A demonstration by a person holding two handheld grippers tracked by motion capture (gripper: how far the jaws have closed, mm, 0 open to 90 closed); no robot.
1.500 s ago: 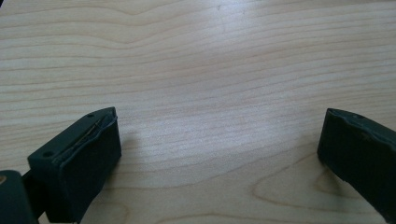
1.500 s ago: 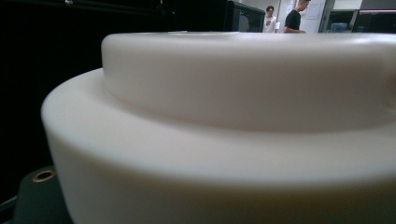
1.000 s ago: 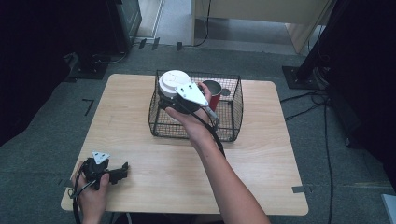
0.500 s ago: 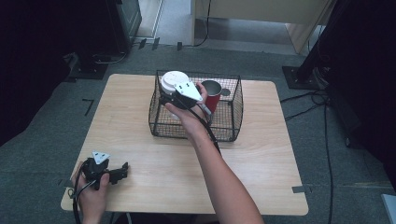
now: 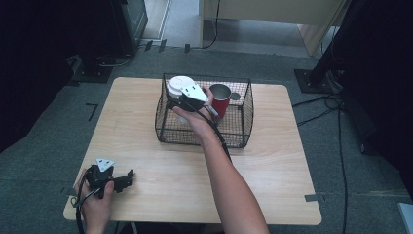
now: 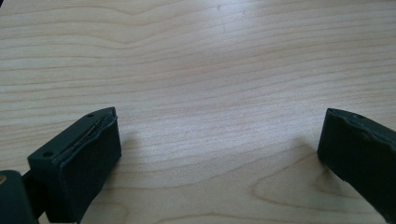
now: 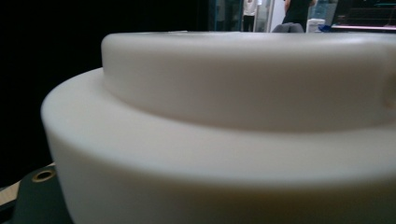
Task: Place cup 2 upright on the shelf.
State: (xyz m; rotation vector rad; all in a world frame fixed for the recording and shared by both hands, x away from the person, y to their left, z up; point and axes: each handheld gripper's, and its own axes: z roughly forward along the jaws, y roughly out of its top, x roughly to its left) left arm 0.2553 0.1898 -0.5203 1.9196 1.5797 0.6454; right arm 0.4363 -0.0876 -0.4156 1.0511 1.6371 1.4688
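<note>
Basket (image 5: 243,127) of black wire sits at the far middle of your worktop (image 5: 272,180), a red cup (image 5: 221,99) standing inside. Your right gripper (image 5: 182,100) is at the basket's left end, jaws closed, apparently on the white lidded cup (image 5: 176,85) that looms in its own view (image 7: 224,140). Your left gripper (image 5: 127,178) rests near the front left corner, jaws wide apart (image 6: 219,154), holding nothing.

Both forearms are bare, with no sleeves. Each hand carries a black tool (image 5: 127,178) with a grey three-cornered plate on top and a trailing black cable. The left tool's blocky black jaws show small screw holes.
</note>
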